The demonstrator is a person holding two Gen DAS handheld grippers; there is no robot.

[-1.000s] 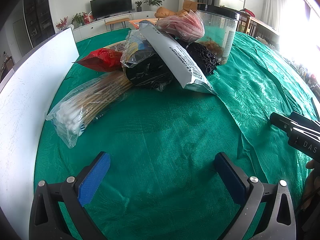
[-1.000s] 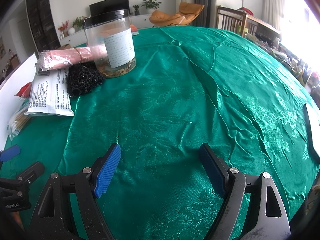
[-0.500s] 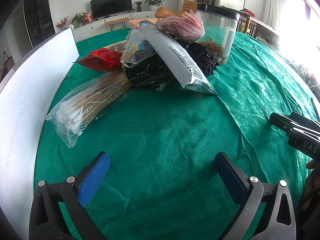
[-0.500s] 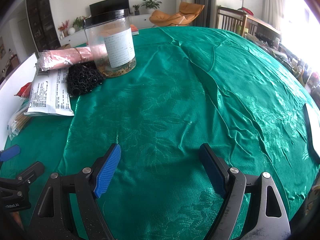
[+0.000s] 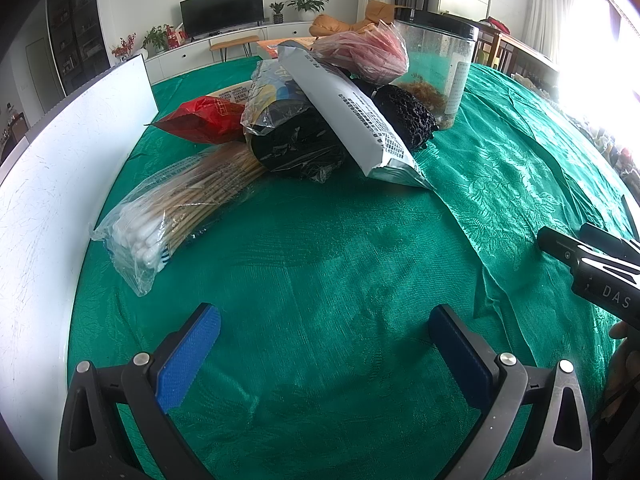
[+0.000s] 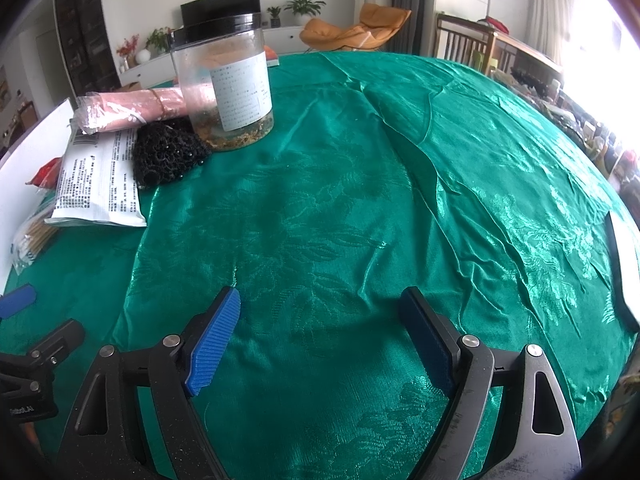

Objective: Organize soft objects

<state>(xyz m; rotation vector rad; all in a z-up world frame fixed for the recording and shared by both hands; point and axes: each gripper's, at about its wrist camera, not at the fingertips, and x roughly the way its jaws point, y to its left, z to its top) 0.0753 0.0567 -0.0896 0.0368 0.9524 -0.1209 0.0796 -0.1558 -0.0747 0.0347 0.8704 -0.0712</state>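
Observation:
A heap of soft packets lies on the green tablecloth [image 5: 340,248]: a bag of cotton swabs [image 5: 176,208], a red pouch [image 5: 204,120], a clear bag of black material [image 5: 292,140], a long white-grey packet [image 5: 352,112], a black mesh bundle [image 5: 408,116] and a pink wrapped bundle [image 5: 364,54]. My left gripper [image 5: 324,340] is open and empty, well short of the heap. My right gripper [image 6: 320,332] is open and empty over bare cloth; the mesh bundle [image 6: 168,156] and white packet [image 6: 100,184] lie far to its left.
A clear jar with a black lid [image 6: 224,84] stands behind the heap. A white board [image 5: 52,184] stands along the table's left edge. A white flat thing [image 6: 626,264] lies at the right edge. The cloth is wrinkled on the right.

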